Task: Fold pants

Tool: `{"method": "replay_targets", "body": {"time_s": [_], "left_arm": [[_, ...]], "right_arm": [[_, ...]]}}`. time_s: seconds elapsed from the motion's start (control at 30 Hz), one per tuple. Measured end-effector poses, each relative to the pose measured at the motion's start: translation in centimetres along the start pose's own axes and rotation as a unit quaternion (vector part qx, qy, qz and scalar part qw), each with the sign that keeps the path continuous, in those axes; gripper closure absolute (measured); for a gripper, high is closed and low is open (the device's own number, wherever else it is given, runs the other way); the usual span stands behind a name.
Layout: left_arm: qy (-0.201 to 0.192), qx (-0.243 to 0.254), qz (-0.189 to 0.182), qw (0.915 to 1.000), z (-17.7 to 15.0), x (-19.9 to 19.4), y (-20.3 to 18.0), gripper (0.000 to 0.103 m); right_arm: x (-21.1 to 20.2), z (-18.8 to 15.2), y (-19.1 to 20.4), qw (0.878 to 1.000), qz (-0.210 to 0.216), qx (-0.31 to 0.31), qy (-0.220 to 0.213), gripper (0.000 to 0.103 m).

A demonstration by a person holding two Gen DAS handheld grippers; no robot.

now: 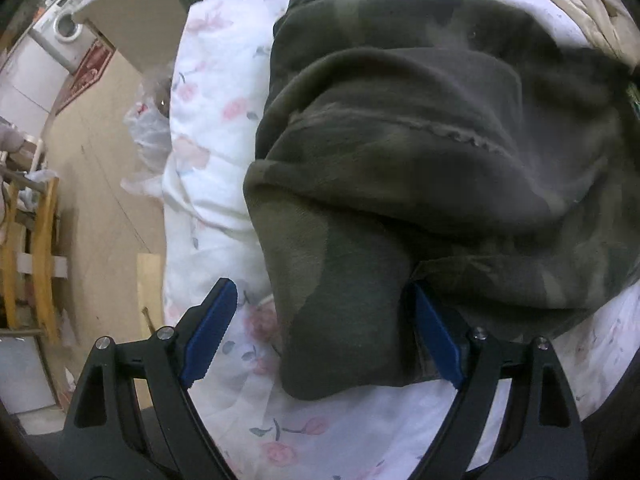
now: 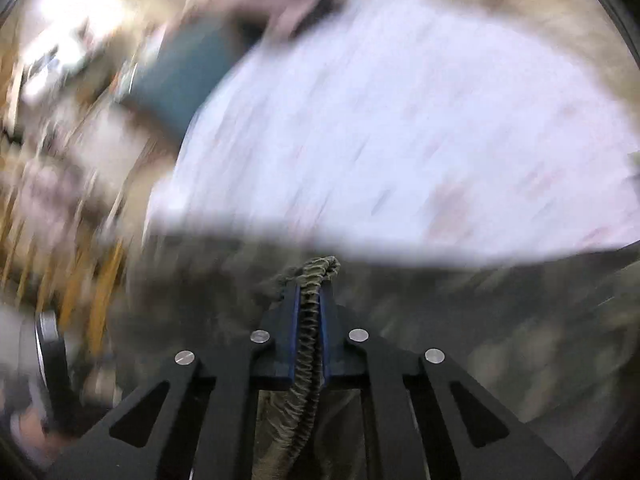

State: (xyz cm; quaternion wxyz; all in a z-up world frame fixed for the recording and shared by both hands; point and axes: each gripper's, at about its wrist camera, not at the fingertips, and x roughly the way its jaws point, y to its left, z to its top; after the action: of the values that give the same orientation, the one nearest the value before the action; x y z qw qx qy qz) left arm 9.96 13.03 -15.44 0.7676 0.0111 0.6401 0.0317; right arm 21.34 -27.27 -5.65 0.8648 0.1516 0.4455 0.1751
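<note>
Left wrist view sits just behind the left tool (image 1: 320,304), looking down and forward, close over the camo pants (image 1: 420,152) on the bed's floral sheet (image 1: 212,128); floor (image 1: 104,184) and a washing machine (image 1: 60,32) show at far left. Right wrist view looks forward along the right tool (image 2: 309,280), low and close over the pants (image 2: 480,320), heavily motion-blurred. Shared between the views: pants and floral sheet (image 2: 400,140).

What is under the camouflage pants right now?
The pants lie on a white flowered quilt, visible all round them. Anything beneath the fabric itself is covered.
</note>
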Motion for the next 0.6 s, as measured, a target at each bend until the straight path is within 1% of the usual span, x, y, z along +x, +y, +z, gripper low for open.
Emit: {"method": "replay_targets", "body": {"time_s": [0.03,0.07,0.13,0.2,0.23,0.27,0.3,0.33,0.37,0.4,0.43,0.47,0.5,0.53,0.57,0.6], "left_arm": [[0.001,0.005,0.0,1.0,0.0,0.1,-0.2,0.018],[0.001,0.012,0.005,0.9999,0.0,0.2,-0.5,0.018],[-0.002,0.019,0.013,0.9997,0.1,0.2,-0.9,0.018],[-0.001,0.02,0.014,0.9997,0.1,0.1,-1.1,0.018],[-0.003,0.02,0.015,0.9997,0.1,0.0,-1.1,0.018],[-0.007,0.02,0.015,0.9997,0.1,-0.3,-1.1,0.018],[-0.013,0.021,0.014,0.9996,-0.1,-0.6,-1.2,0.018],[-0.02,0.024,0.011,0.9994,0.0,-1.3,-1.4,0.018],[-0.031,0.028,0.009,0.9991,-0.3,-2.0,-1.5,0.018],[-0.051,0.034,0.007,0.9981,-0.5,-3.1,-1.8,0.019],[-0.074,0.038,0.0,0.9966,-0.5,-4.1,-2.0,0.02],[-0.102,0.038,-0.013,0.994,-0.6,-5.3,-2.3,0.02],[-0.146,0.035,-0.029,0.9883,-0.5,-7.2,-2.4,0.02],[-0.165,0.033,-0.031,0.9853,-0.3,-8.0,-2.6,0.018],[-0.179,0.031,-0.021,0.9832,0.1,-8.3,-2.9,0.018],[-0.176,0.033,-0.013,0.9837,0.4,-8.0,-3.2,0.018]], "right_arm": [[0.5,0.4,-1.5,1.0,-0.002,0.03,0.005,0.096],[1.9,0.4,-2.4,0.998,-0.007,0.046,0.031,0.096],[5.0,-0.4,-2.9,0.996,-0.05,0.013,0.075,0.094],[6.1,-1.0,-3.3,0.994,-0.062,0.0,0.09,0.086],[6.5,-1.2,-3.7,0.993,-0.057,0.017,0.102,0.081],[6.1,-1.1,-4.3,0.993,-0.054,0.031,0.104,0.074],[5.3,-0.9,-4.6,0.993,-0.052,0.039,0.096,0.068],[4.5,-0.6,-4.5,0.994,-0.055,0.039,0.086,0.052],[3.6,-0.4,-4.3,0.995,-0.054,0.037,0.072,0.05],[2.0,-0.3,-3.8,0.997,-0.034,0.032,0.061,0.05],[1.0,-0.6,-2.9,0.998,-0.023,0.024,0.061,0.05],[0.4,-0.7,-1.8,0.998,-0.013,0.013,0.062,0.05],[-0.4,-1.3,-0.3,0.998,0.001,-0.009,0.066,0.051],[-0.9,-2.2,1.3,0.996,0.01,-0.038,0.075,0.051],[-1.1,-3.0,2.3,0.995,0.009,-0.053,0.083,0.051],[-0.7,-4.1,3.0,0.994,0.009,-0.056,0.097,0.051]]}}
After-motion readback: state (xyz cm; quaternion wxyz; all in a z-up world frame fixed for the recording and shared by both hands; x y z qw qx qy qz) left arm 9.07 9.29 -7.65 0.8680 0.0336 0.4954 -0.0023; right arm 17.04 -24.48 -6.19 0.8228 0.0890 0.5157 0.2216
